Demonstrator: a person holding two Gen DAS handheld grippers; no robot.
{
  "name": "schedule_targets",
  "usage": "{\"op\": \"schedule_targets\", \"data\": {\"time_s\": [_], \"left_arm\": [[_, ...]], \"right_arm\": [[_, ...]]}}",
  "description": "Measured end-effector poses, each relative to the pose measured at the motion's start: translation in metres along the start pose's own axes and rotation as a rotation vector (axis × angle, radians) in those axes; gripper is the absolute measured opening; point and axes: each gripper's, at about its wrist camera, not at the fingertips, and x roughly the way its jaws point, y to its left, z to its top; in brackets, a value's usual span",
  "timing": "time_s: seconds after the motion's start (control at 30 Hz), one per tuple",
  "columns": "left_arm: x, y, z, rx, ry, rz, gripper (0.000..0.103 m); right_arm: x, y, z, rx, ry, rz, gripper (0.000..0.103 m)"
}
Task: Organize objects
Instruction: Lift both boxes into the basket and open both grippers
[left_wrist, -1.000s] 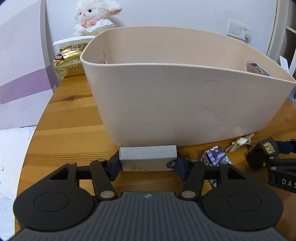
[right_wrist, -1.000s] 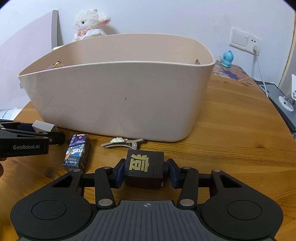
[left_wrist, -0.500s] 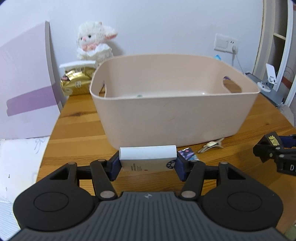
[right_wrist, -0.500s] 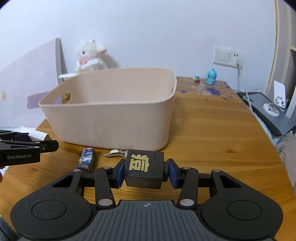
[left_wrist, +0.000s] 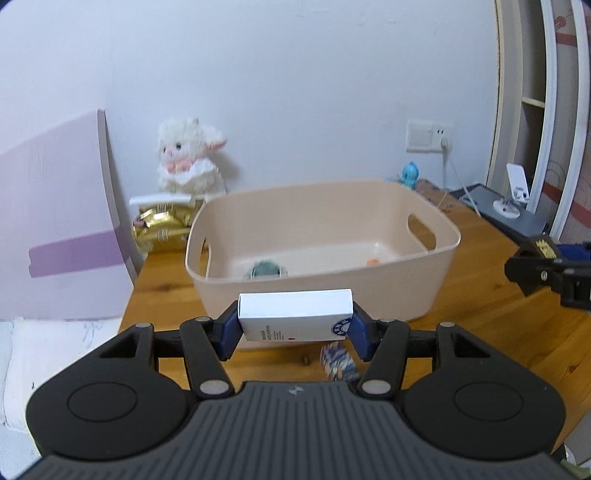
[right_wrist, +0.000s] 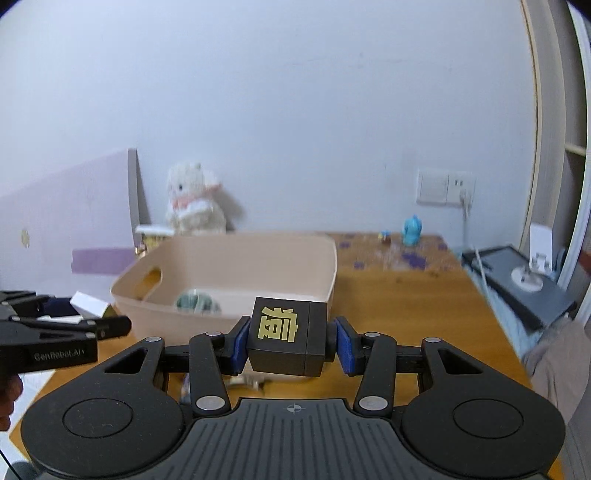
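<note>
My left gripper (left_wrist: 294, 326) is shut on a white box (left_wrist: 295, 314) and holds it above the table, in front of the beige plastic bin (left_wrist: 436, 273). My right gripper (right_wrist: 290, 341) is shut on a black cube with a gold character (right_wrist: 288, 338), held high in front of the bin (right_wrist: 317, 288). Inside the bin lie a greenish object (left_wrist: 266, 269) and a small orange piece (left_wrist: 372, 262). The right gripper shows at the right edge of the left wrist view (left_wrist: 546, 273). A small purple patterned pack (left_wrist: 338, 363) lies on the table below the white box.
A wooden table (left_wrist: 491, 306) carries the bin. A white plush toy (left_wrist: 188, 162) and gold snack bags (left_wrist: 160, 225) stand behind it. A purple-and-white board (left_wrist: 55, 236) leans at the left. A blue figurine (right_wrist: 412, 230) and a wall socket (right_wrist: 445, 186) are at the back right. A hair clip (right_wrist: 251, 382) lies near the bin.
Both grippers have risen well above the table with their objects still held. The bin's inside now shows from above.
</note>
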Motion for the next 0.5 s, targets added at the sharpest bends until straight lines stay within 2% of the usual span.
{"op": "schedule_targets", "data": {"time_s": [0.23,0.5], "left_arm": [[0.005,-0.004,0.025,0.017,-0.039,0.012,0.06],[0.049,-0.001,0.045,0.019,-0.012,0.034,0.06]], "right_arm": [[0.015,-0.01,0.025,-0.007,-0.047,0.01,0.044],[0.059,-0.022,0.043,0.008,-0.041,0.022,0.044]]}}
